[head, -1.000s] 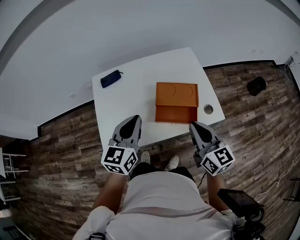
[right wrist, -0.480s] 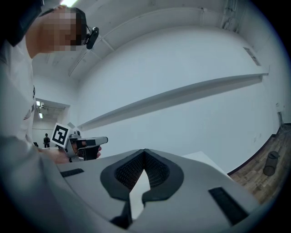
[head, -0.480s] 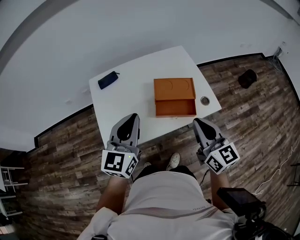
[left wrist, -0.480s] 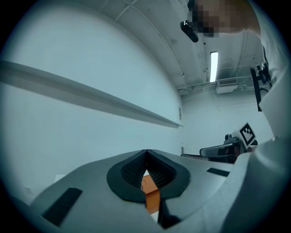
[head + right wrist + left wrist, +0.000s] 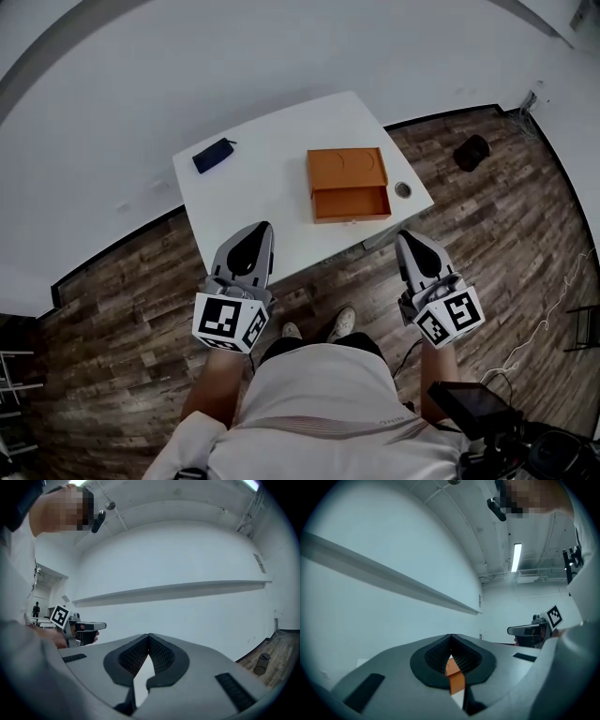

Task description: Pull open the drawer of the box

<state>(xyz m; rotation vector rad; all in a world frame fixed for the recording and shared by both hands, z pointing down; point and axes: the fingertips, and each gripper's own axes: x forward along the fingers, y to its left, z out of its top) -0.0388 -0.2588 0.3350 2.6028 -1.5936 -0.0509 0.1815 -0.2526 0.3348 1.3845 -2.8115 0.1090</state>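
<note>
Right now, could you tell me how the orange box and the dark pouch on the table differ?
The orange box is much larger than the dark pouch. The box sits right of centre, its drawer pulled out; the pouch lies by the far left corner. Both rest on the white table.

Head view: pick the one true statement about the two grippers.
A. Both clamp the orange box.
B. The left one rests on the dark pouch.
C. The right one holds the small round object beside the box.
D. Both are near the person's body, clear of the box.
D: the left gripper and the right gripper are both shut and empty by the person's body, well short of the orange box on the white table.
</note>
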